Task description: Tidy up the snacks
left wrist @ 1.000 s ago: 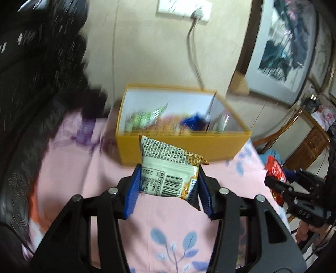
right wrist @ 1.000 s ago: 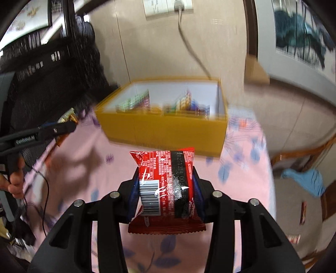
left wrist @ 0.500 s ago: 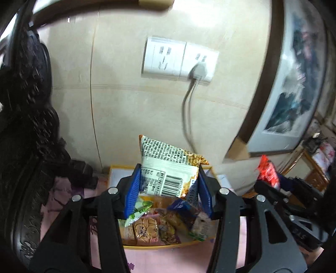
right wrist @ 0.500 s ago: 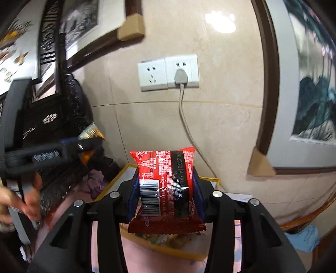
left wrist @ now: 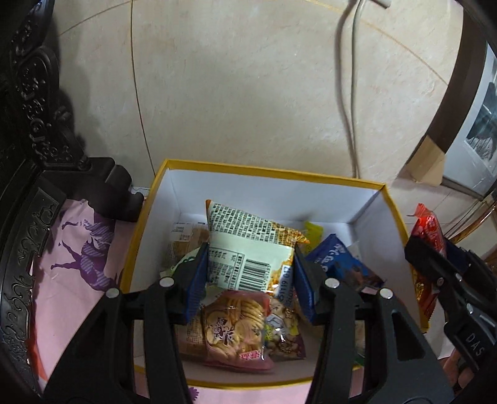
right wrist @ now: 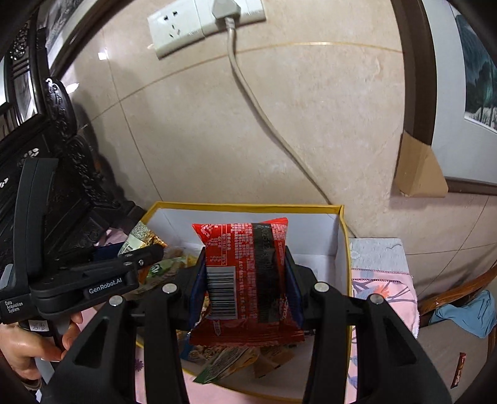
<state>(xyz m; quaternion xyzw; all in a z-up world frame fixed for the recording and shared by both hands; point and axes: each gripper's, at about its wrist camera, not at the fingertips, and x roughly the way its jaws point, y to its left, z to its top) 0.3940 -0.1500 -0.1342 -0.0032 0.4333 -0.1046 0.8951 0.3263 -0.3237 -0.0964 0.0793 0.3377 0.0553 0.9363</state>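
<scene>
A: Where does the white snack packet (left wrist: 248, 248) sit?

B: It is clamped between the blue pads of the left hand-held gripper (left wrist: 248, 273), barcode facing the camera, hanging over the middle of the yellow box (left wrist: 273, 172). Below it lie a pink biscuit bag (left wrist: 233, 329) against the box's near wall and a blue packet (left wrist: 338, 264) toward the right wall.

A: And the red snack packet (right wrist: 245, 273)?

B: The right hand-held gripper (right wrist: 245, 279) grips it by its two sides, upright, barcode at the lower left. It hangs over the right half of the box, near the right wall. In the left wrist view the same packet shows just outside the box's right rim, so whether it is fully over the opening cannot be told.

A: How do the two tools stand to each other?

B: Side by side, apart, the left one to the left of the right one, with a hand (right wrist: 28, 345) on its grip.

A: What room is there around the box?

B: The box sits on a pink flowered cloth (left wrist: 77, 248) at the far edge of the tabletop, its back wall close to the tiled wall (left wrist: 248, 93). A dark carved furniture piece (left wrist: 31, 124) stands just beside the box's left far corner. A strip of cloth is free past the right wall. A grey cable (right wrist: 264, 118) hangs down the wall from a socket (right wrist: 198, 21) to behind the box.
</scene>
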